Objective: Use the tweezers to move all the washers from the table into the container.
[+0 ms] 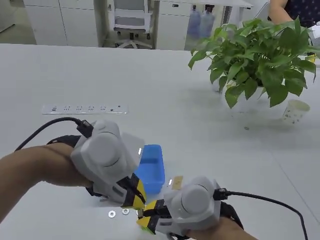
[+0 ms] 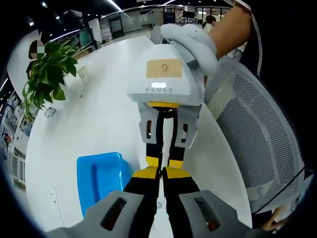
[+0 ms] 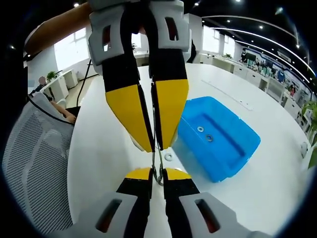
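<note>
The thin metal tweezers (image 3: pixel 158 171) stand between two sets of yellow-tipped jaws that meet tip to tip. My right gripper (image 3: pixel 157 174) is shut on their lower end. My left gripper (image 3: pixel 154 144) comes down from the top, jaws closed around the same tweezers. In the head view, the left gripper (image 1: pixel 135 199) and right gripper (image 1: pixel 146 215) touch just in front of the blue container (image 1: pixel 151 167). Two washers (image 3: pixel 200 129) lie inside the container (image 3: pixel 233 148). One washer (image 3: pixel 168 157) lies on the table beside it, and two more washers (image 1: pixel 111 214) lie near the front edge.
A potted green plant (image 1: pixel 257 55) and a paper cup (image 1: pixel 295 111) stand at the back right. A white power strip (image 1: pixel 85 108) lies at the back left. Cables trail from both grippers. A mesh chair (image 2: pixel 257 148) is behind the table edge.
</note>
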